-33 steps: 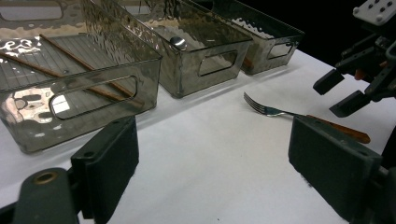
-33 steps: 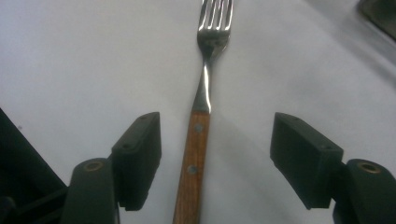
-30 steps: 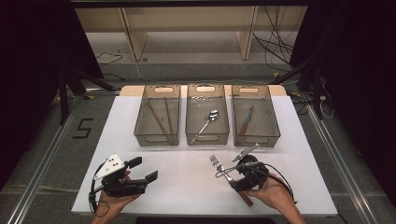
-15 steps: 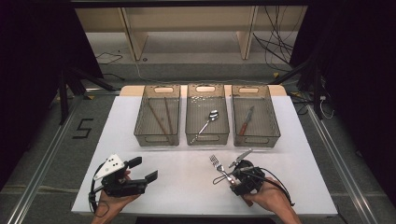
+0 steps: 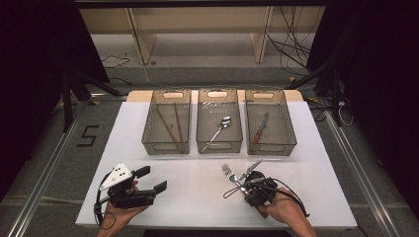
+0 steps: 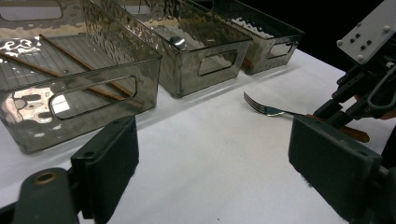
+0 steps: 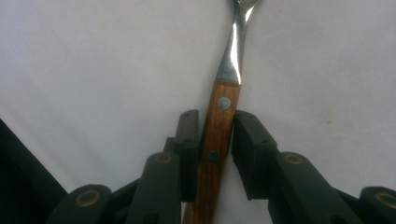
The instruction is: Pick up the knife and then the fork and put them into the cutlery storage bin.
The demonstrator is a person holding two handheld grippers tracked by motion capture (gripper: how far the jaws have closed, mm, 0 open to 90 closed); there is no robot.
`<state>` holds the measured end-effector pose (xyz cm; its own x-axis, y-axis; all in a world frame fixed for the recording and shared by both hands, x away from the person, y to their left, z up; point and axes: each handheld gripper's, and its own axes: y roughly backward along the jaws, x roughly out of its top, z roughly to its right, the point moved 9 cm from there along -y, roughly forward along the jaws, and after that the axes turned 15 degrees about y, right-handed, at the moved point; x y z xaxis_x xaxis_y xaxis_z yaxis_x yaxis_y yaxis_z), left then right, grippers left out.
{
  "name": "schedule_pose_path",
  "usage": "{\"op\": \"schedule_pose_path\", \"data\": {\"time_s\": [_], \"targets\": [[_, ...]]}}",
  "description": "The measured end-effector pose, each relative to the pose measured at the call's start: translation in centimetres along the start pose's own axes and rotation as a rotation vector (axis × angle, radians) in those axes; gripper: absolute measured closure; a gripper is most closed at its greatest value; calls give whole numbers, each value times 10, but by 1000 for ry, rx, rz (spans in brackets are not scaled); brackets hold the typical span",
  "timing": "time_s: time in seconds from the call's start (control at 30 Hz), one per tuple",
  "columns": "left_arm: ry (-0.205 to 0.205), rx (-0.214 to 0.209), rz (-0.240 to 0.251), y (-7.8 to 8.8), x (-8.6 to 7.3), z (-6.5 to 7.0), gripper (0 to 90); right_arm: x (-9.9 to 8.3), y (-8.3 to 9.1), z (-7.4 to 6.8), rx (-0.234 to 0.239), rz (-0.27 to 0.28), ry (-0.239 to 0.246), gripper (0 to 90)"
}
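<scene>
A fork (image 5: 230,174) with a wooden handle lies on the white table (image 5: 197,197), tines pointing away from me. My right gripper (image 5: 245,184) sits low over its handle. In the right gripper view the handle (image 7: 219,130) runs between the two pads (image 7: 189,140), which have just been closing and touch it on both sides. My left gripper (image 5: 152,178) rests at the front left, open, with nothing between its fingers (image 6: 109,154). The left gripper view shows the fork (image 6: 266,110) and the right gripper (image 6: 334,112) off to the right.
Three smoky clear bins stand in a row at the back: the left bin (image 5: 148,143) holds two chopsticks (image 5: 170,126), the middle bin (image 5: 200,143) a spoon (image 5: 222,126), the right bin (image 5: 291,140) a knife (image 5: 261,128). Cables trail from both grippers.
The right gripper has edged forward along the fork handle and its jaws have narrowed onto it. The left gripper and the fork have not moved.
</scene>
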<state>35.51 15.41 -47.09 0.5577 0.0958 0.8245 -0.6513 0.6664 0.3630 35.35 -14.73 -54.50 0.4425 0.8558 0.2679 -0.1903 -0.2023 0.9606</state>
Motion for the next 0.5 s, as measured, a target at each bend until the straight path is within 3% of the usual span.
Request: {"op": "schedule_pose_path", "data": {"time_s": [0.1, 0.27, 0.5], "targets": [[-1, 0, 0, 0, 0, 0, 157, 0, 0, 3, 10, 1, -24, 765], [0, 0, 0, 0, 0, 0, 157, 0, 1, 3, 13, -8, -12, 772], [-1, 0, -1, 0, 0, 0, 157, 3, 14, 8, 21, 45, -7, 774]]}}
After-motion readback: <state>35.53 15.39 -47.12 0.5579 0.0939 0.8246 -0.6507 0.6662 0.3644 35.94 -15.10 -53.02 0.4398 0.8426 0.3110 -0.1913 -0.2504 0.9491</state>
